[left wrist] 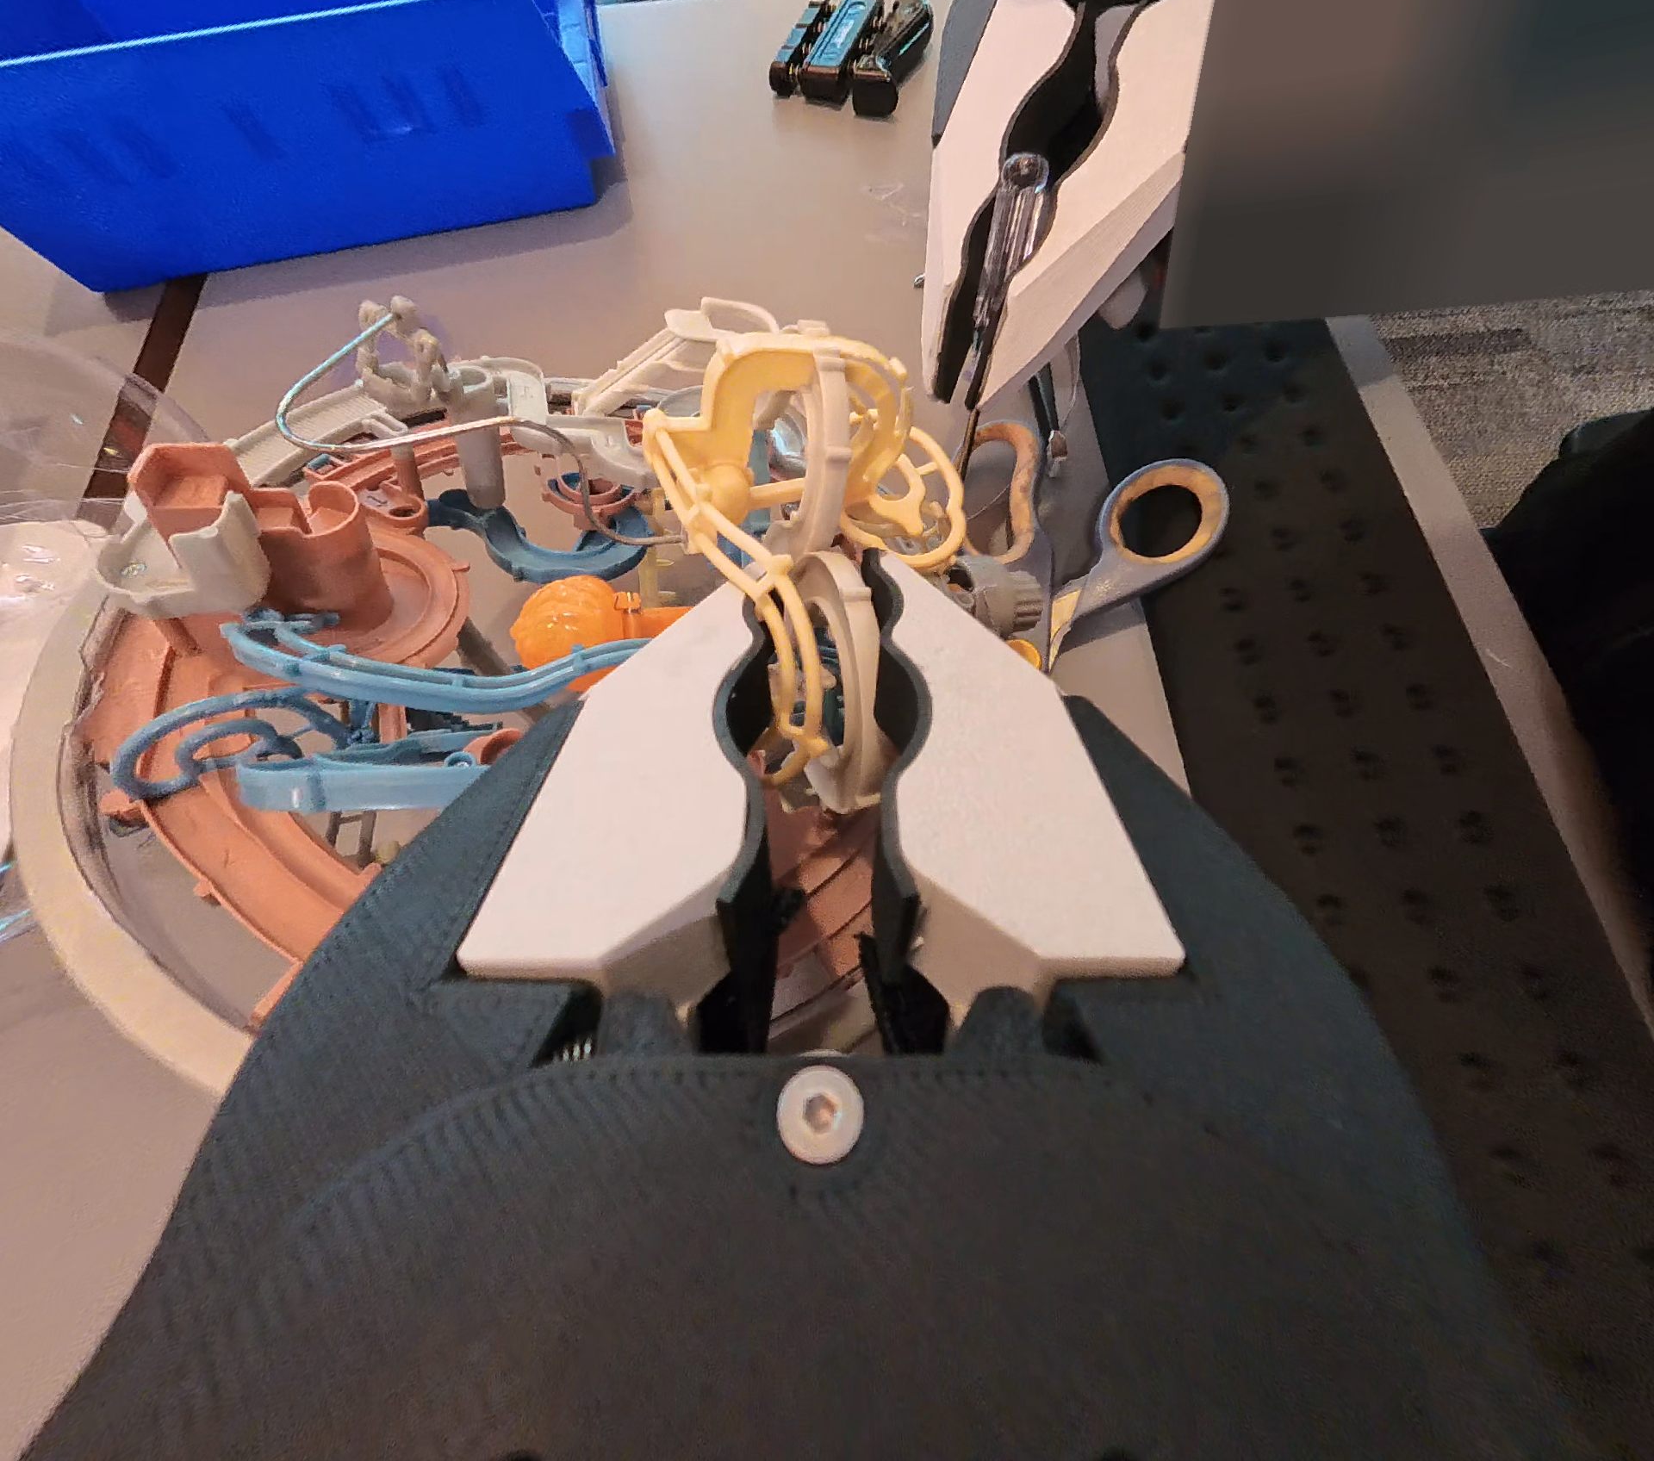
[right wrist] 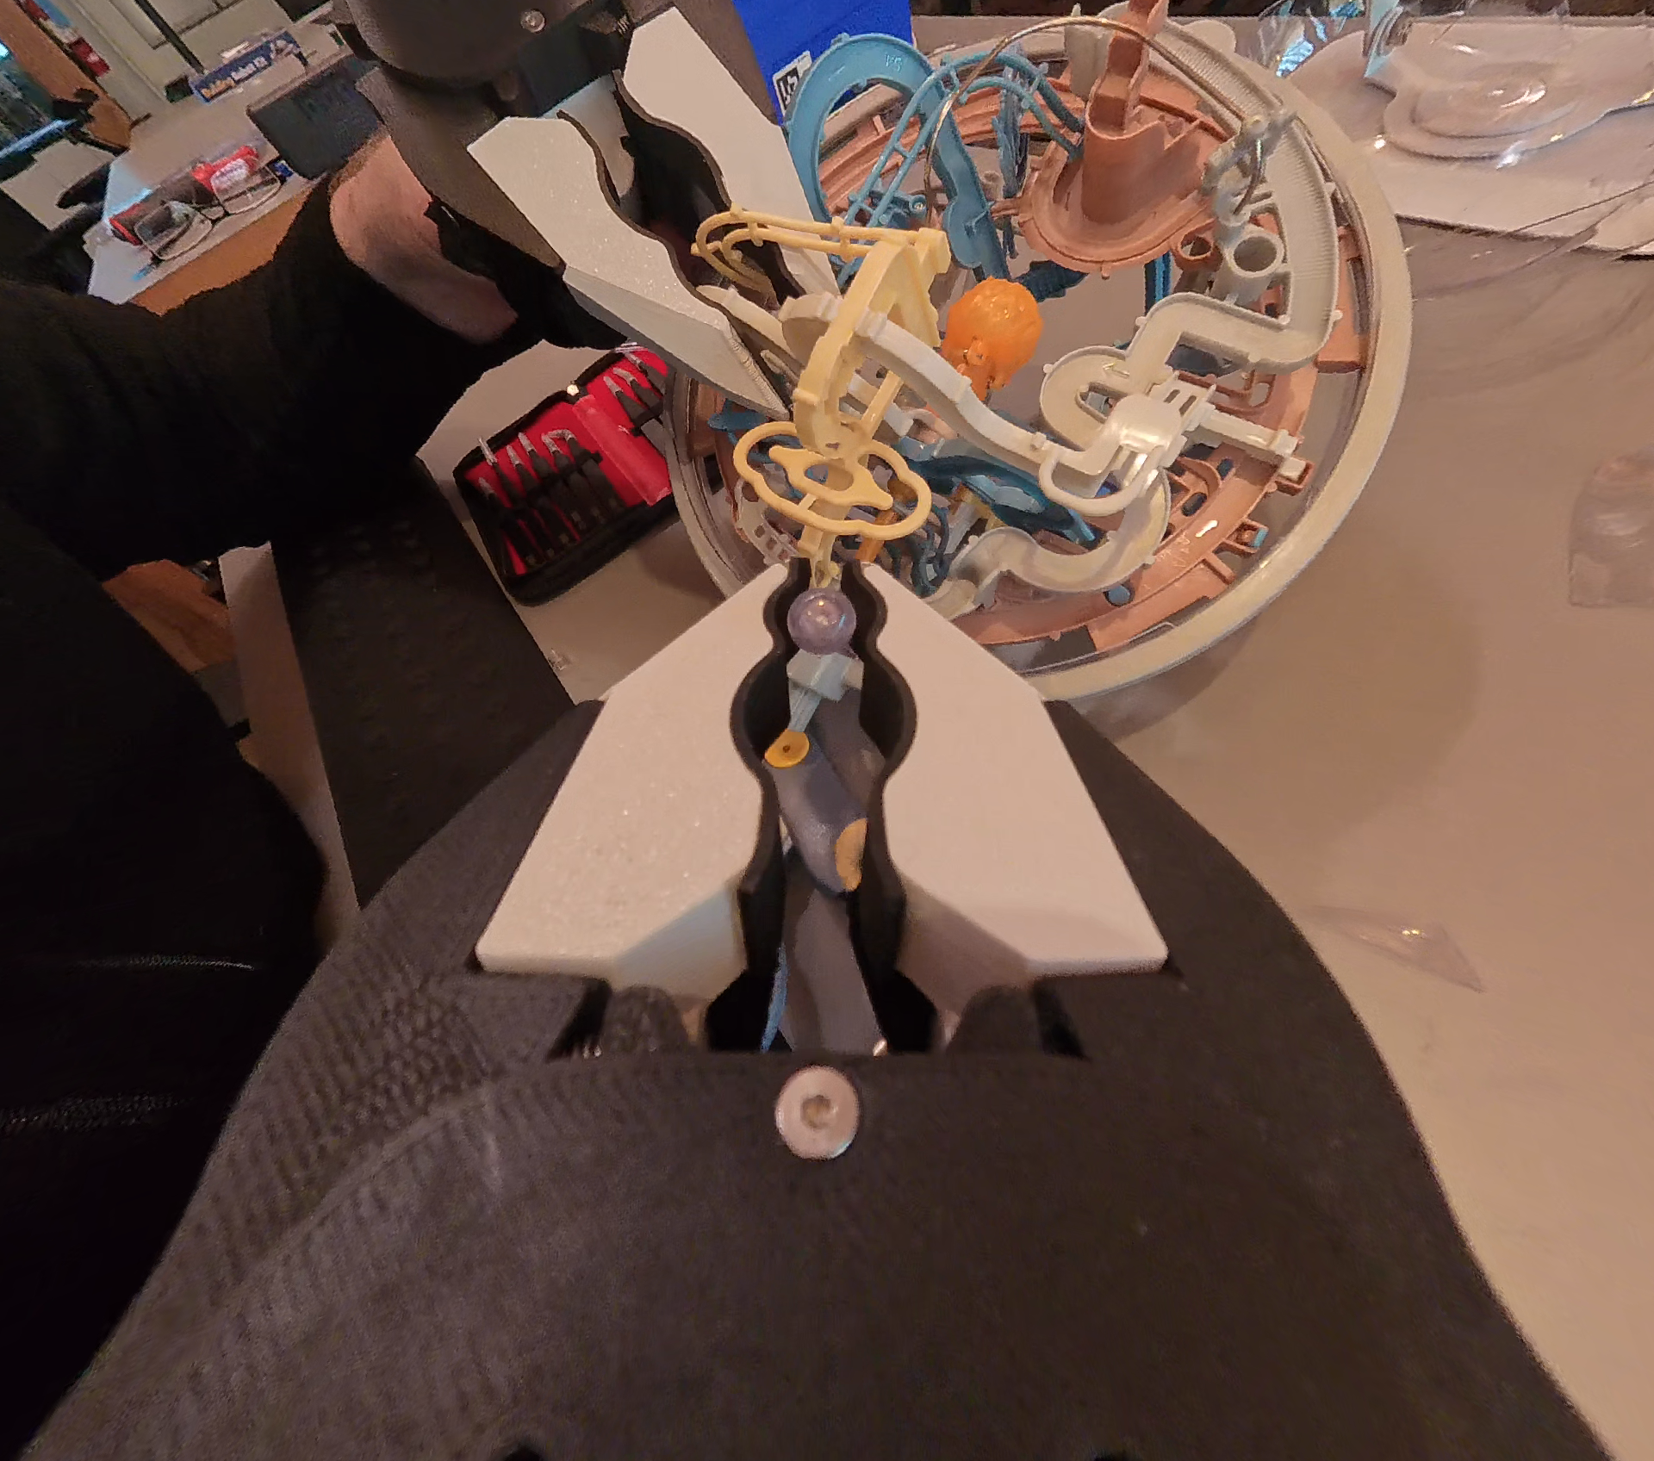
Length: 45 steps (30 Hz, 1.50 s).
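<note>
Left gripper (left wrist: 819,604): fingers closed narrow on the cream track piece (left wrist: 797,460) of the opened marble-maze ball (right wrist: 1163,362), which rests on the grey table (right wrist: 1342,791). Right gripper (right wrist: 819,577): fingers clamped on a clear-handled screwdriver (left wrist: 1016,219), its tip just beside the cream piece. Clear dome half (right wrist: 1468,40) lies apart, already off. Scissors (left wrist: 1155,523) near the ball; the inner tracks remain assembled

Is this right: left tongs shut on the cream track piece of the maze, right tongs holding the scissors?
One error. The right tongs are shut on a screwdriver with a clear handle, not the scissors, which lie on the table; the left wrist view shows both. The left tongs are indeed shut on the cream track piece of the maze.
</note>
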Motion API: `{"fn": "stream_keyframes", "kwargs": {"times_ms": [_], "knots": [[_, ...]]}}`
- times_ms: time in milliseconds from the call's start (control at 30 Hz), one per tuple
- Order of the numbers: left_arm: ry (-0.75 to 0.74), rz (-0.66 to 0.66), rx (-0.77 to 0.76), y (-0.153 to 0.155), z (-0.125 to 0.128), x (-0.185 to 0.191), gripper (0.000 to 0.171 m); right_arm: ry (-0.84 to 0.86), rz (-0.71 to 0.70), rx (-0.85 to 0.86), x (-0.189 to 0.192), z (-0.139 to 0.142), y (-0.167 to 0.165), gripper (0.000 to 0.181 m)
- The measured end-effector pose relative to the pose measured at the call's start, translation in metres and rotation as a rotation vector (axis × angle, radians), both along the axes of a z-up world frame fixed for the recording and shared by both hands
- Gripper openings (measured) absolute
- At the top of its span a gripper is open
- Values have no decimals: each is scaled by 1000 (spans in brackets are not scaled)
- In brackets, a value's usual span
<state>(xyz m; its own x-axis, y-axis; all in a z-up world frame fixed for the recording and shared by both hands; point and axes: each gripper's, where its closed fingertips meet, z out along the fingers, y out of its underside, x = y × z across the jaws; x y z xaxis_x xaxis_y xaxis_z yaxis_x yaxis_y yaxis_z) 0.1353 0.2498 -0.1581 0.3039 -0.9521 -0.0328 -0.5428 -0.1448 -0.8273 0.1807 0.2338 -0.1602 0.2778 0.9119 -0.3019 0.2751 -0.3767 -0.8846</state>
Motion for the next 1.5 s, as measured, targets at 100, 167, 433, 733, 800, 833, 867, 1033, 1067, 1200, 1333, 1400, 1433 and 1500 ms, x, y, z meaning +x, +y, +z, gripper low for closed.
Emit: {"fn": "stream_keyframes", "kwargs": {"times_ms": [100,167,433,733,800,833,867,1033,1067,1200,1333,1400,1433,1500], "knots": [[-8,3,5,1,1,0,16,-21,3,0,-1,-3,0,7],[-17,2,2,1,1,0,16,-40,0,23,-1,-3,0,7],[-35,6,-4,3,1,-2,16,-68,-3,52,-5,5,4,7],[-51,8,-16,3,2,-4,16,-165,12,95,-11,0,3,7],[-53,7,-17,3,2,-4,16,-204,25,106,-11,0,2,7],[-55,7,-18,3,2,-4,16,-223,29,116,-12,0,1,7],[-56,6,-19,4,2,-4,16,-240,36,125,-12,0,1,7],[-60,3,-19,3,2,-4,16,-317,85,176,-16,0,0,7],[-60,3,-19,3,2,-4,16,-332,92,180,-16,0,1,7],[-67,1,-22,4,2,-4,16,-338,104,162,-16,0,1,7],[-70,-2,-21,4,2,-4,16,-324,97,144,-15,-1,1,7],[-73,-2,-22,4,2,-4,15,-343,94,190,-16,-1,0,7],[-73,-6,-20,3,2,-4,15,-360,109,233,-16,-1,-2,7],[-67,-9,-13,3,2,-3,14,-372,137,265,-18,-2,-5,7]]}}
